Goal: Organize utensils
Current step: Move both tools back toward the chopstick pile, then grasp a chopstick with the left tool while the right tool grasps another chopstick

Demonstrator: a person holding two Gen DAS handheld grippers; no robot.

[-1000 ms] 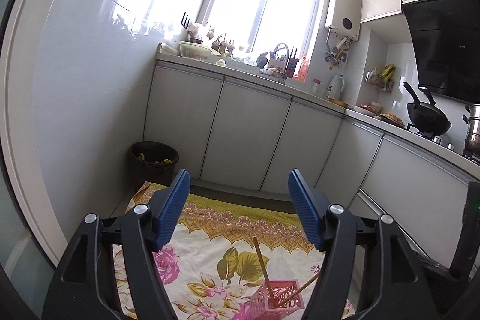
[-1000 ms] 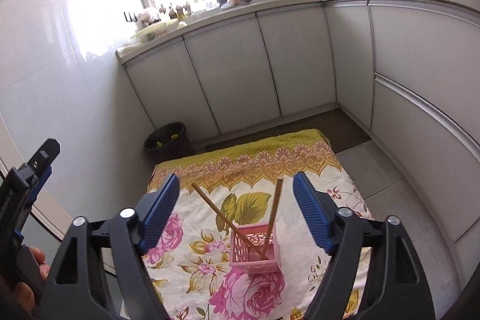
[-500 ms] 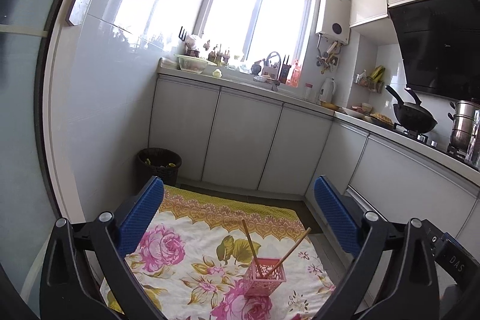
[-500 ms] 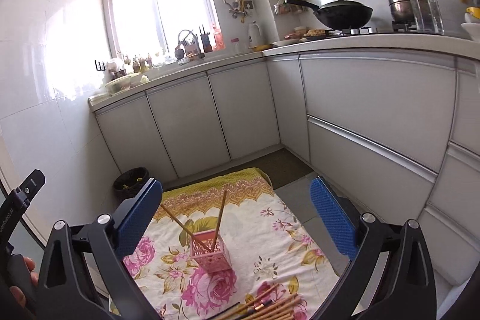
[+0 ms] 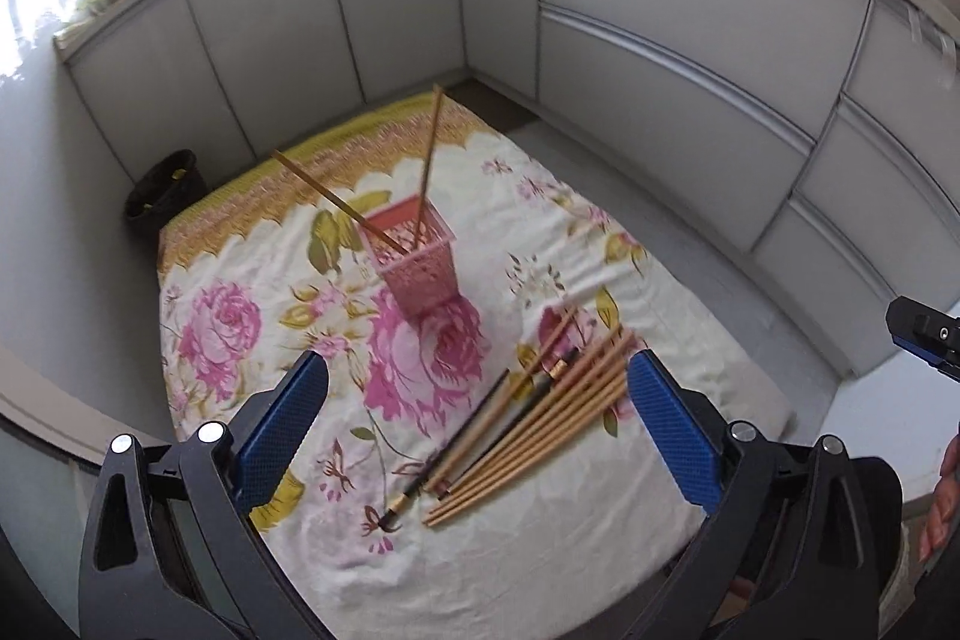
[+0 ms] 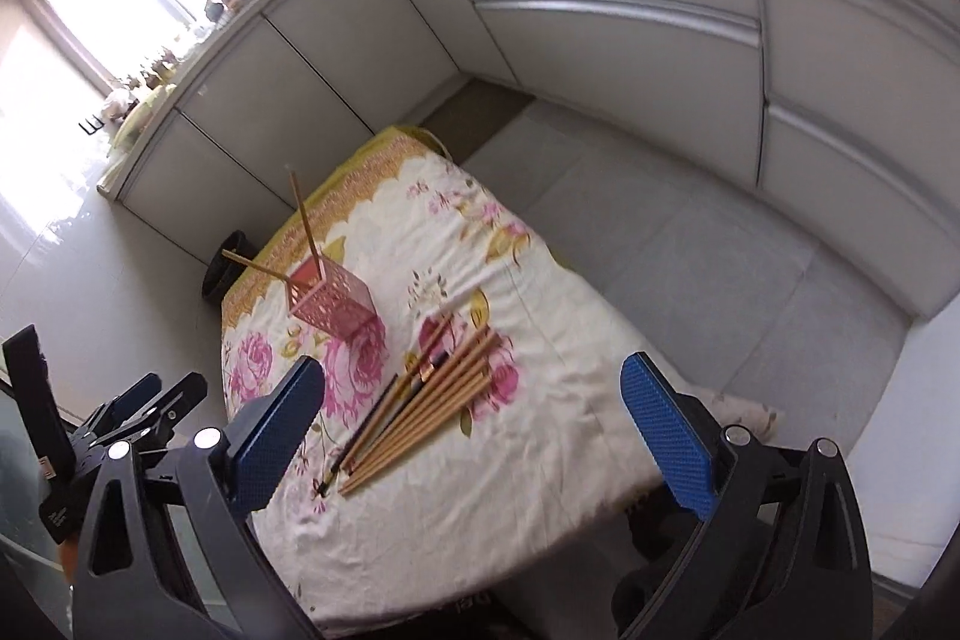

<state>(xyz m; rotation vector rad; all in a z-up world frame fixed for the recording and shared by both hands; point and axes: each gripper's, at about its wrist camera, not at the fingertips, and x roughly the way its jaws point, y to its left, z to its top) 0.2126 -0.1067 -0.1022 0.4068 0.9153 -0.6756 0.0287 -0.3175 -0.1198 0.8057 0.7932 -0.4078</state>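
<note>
- Pink mesh holder (image 5: 417, 259) stands on the floral cloth (image 5: 240, 328), two chopsticks (image 5: 427, 160) leaning inside.
- Loose chopsticks (image 5: 540, 421) lie at its 5 o'clock.
- Left gripper (image 5: 477, 421) and right gripper (image 6: 474, 421) gape wide, empty.

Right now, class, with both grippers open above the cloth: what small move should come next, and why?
Probably lower the right gripper onto the loose chopsticks and close on one: they lie beside the pink holder, which holds only two.
</note>
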